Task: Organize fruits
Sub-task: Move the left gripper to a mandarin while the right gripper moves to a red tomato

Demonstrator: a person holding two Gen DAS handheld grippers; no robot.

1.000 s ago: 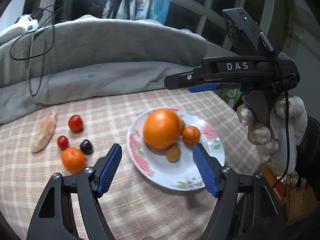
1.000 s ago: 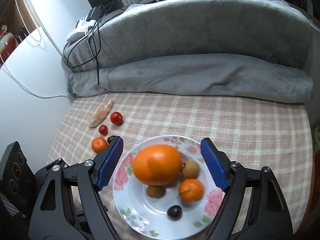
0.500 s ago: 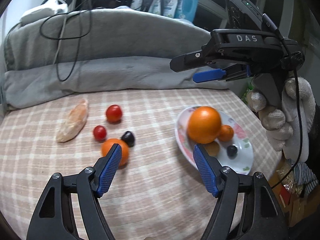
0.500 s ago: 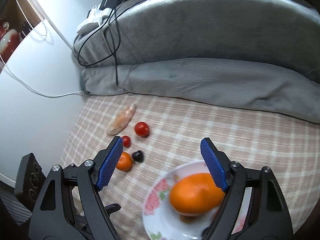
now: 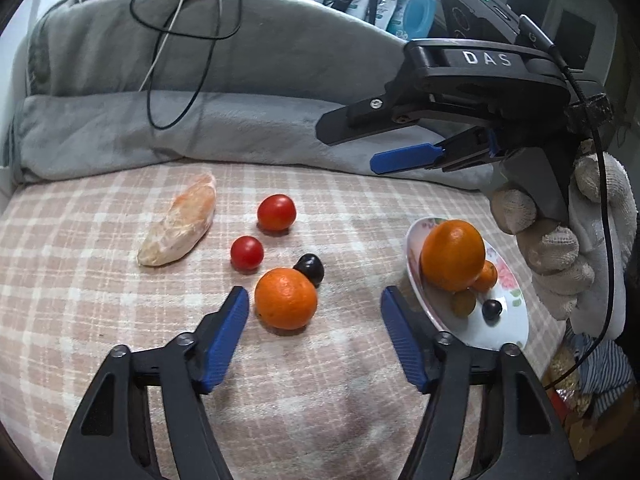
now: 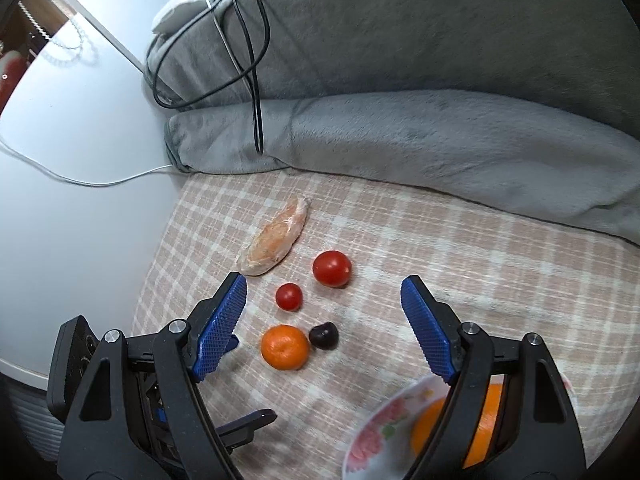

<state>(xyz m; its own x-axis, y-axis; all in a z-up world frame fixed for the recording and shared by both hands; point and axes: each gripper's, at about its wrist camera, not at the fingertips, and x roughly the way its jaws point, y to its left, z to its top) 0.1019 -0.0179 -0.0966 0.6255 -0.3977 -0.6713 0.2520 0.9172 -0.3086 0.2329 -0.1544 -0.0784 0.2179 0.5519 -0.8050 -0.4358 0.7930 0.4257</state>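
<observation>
A small mandarin (image 5: 285,298) lies on the checked cloth between the fingers of my open left gripper (image 5: 314,300). A dark cherry (image 5: 310,268) touches it. Two red tomatoes (image 5: 276,212) (image 5: 247,252) and a wrapped orange piece (image 5: 180,220) lie behind. A floral plate (image 5: 508,328) on the right holds a big orange (image 5: 452,254), a mandarin, a brown fruit and a dark cherry. My right gripper (image 6: 323,292) is open and empty, high above the loose fruits (image 6: 285,347); it shows in the left wrist view (image 5: 400,156).
A grey blanket roll (image 5: 208,124) with black cables (image 5: 176,40) bounds the far side. A white surface (image 6: 60,160) lies beyond the cloth's left edge. Bottles (image 5: 418,12) stand behind the blanket. Bags lie on the floor at the right (image 5: 592,376).
Both grippers swung left from over the plate toward the loose fruits. My left gripper came closer to the small mandarin, which now sits between its fingers. Both stayed open.
</observation>
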